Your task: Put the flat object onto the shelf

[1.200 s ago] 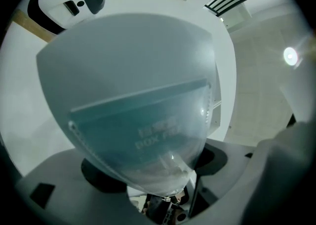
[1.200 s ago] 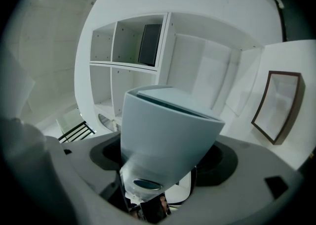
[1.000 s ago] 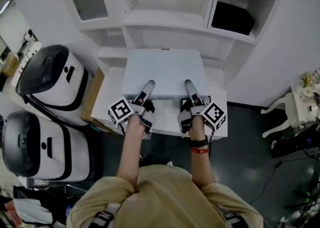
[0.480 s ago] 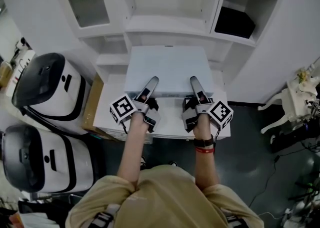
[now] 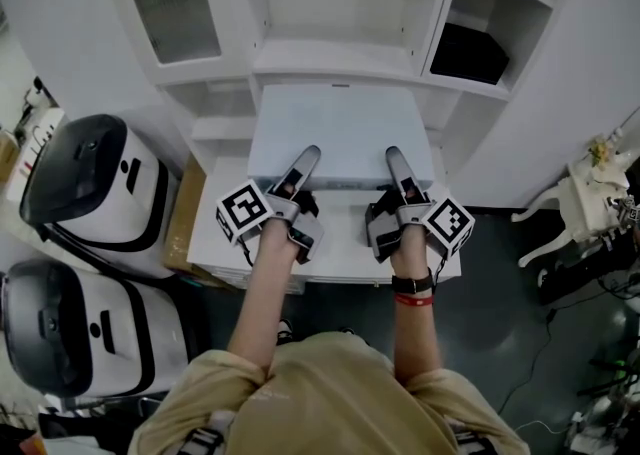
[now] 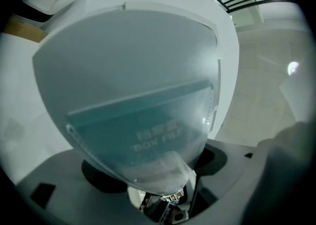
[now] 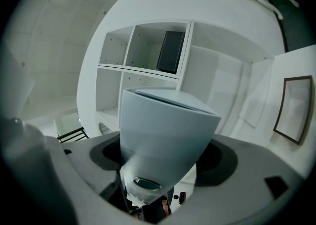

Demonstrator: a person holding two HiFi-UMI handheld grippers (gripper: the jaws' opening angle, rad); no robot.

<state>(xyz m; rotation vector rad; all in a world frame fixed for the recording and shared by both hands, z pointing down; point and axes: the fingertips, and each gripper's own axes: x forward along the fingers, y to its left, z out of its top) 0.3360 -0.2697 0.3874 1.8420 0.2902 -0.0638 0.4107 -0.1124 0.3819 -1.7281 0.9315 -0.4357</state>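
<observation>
The flat object is a pale grey-blue translucent box file [image 5: 340, 128], held level above the white table [image 5: 330, 255], in front of the white shelf unit [image 5: 345, 58]. My left gripper [image 5: 303, 163] is shut on its near edge at the left, the upper jaw lying on the lid. My right gripper [image 5: 399, 165] is shut on the near edge at the right in the same way. The left gripper view is filled by the box file [image 6: 133, 85] with its printed label. In the right gripper view the box file [image 7: 165, 125] points toward the shelf's open compartments [image 7: 143, 46].
A black box [image 5: 470, 51] fills the shelf's right cubby. Two white-and-black machines [image 5: 95, 178] [image 5: 70, 328] stand on the floor at the left, with a cardboard box [image 5: 183, 218] beside the table. A white chair [image 5: 590, 198] stands at the right.
Both grippers have lifted the box file together and carried it a little toward the shelf. The grip has not changed.
</observation>
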